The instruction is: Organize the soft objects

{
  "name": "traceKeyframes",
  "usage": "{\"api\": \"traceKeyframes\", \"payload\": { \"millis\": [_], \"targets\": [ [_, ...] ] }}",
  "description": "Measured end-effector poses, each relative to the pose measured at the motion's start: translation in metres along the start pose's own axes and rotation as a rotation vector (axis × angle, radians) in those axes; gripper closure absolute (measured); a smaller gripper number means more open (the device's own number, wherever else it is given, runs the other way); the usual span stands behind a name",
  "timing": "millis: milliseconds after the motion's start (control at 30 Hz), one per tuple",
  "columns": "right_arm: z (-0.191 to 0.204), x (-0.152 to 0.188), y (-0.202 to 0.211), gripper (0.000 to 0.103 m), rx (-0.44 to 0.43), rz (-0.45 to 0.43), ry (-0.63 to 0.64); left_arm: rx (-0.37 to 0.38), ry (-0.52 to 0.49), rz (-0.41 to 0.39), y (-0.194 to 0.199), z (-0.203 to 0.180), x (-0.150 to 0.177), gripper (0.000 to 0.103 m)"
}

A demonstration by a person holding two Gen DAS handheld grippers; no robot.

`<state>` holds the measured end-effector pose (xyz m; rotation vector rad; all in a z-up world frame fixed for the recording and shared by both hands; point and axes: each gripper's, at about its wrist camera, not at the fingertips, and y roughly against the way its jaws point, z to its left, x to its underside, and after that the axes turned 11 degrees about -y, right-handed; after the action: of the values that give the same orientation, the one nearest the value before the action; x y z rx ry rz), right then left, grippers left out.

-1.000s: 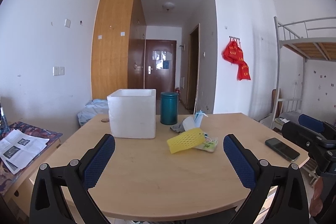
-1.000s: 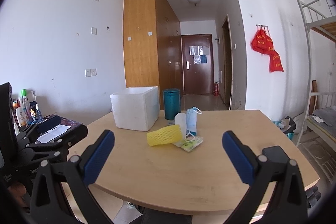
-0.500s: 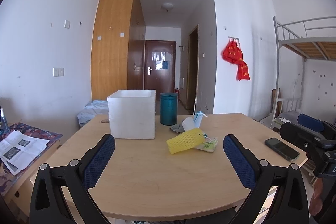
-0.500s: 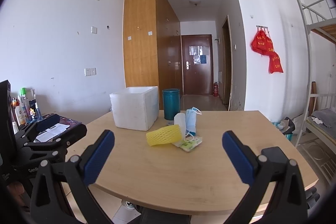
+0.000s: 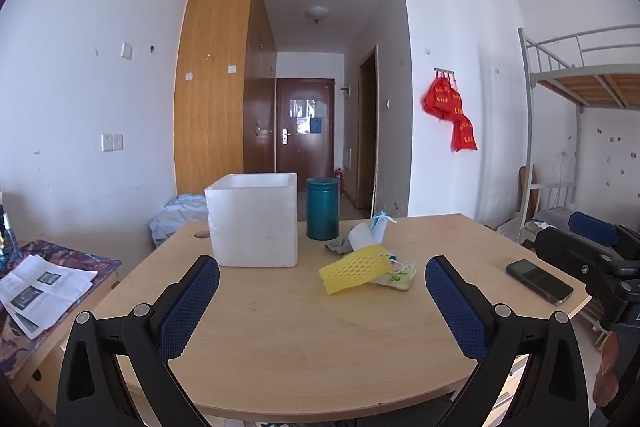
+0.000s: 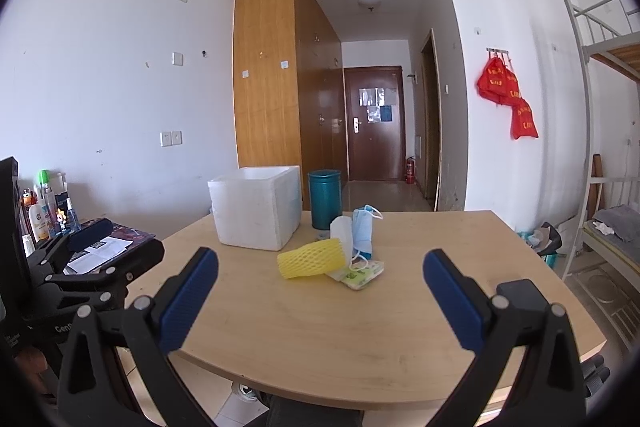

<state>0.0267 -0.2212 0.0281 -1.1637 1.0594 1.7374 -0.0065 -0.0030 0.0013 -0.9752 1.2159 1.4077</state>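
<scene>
A yellow foam net sleeve (image 5: 354, 267) (image 6: 312, 259) lies on the wooden table (image 5: 320, 339) in a small pile with a blue face mask (image 6: 363, 229), a white soft roll (image 6: 341, 231), a green-white packet (image 6: 360, 273) and a grey cloth (image 5: 339, 245). A white foam box (image 5: 256, 219) (image 6: 256, 211) stands open behind them to the left. My left gripper (image 5: 322, 301) is open and empty, above the table's near edge. My right gripper (image 6: 320, 295) is open and empty, also short of the pile.
A teal can (image 5: 322, 207) stands behind the pile, beside the box. A black phone (image 5: 539, 281) lies at the table's right edge. A side table with papers (image 5: 44, 287) and bottles (image 6: 44, 207) is on the left. A bunk bed (image 5: 580, 87) stands right.
Both grippers have drifted only slightly; the views are almost the same. Nothing on the table has moved.
</scene>
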Motion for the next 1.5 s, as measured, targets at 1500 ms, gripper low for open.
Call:
{"api": "traceKeyframes", "payload": {
  "millis": [1500],
  "targets": [
    [-0.006, -0.005, -0.012, 0.000, -0.004, 0.014, 0.011, 0.027, 0.042, 0.047, -0.025, 0.003, -0.004, 0.000]
  ]
}}
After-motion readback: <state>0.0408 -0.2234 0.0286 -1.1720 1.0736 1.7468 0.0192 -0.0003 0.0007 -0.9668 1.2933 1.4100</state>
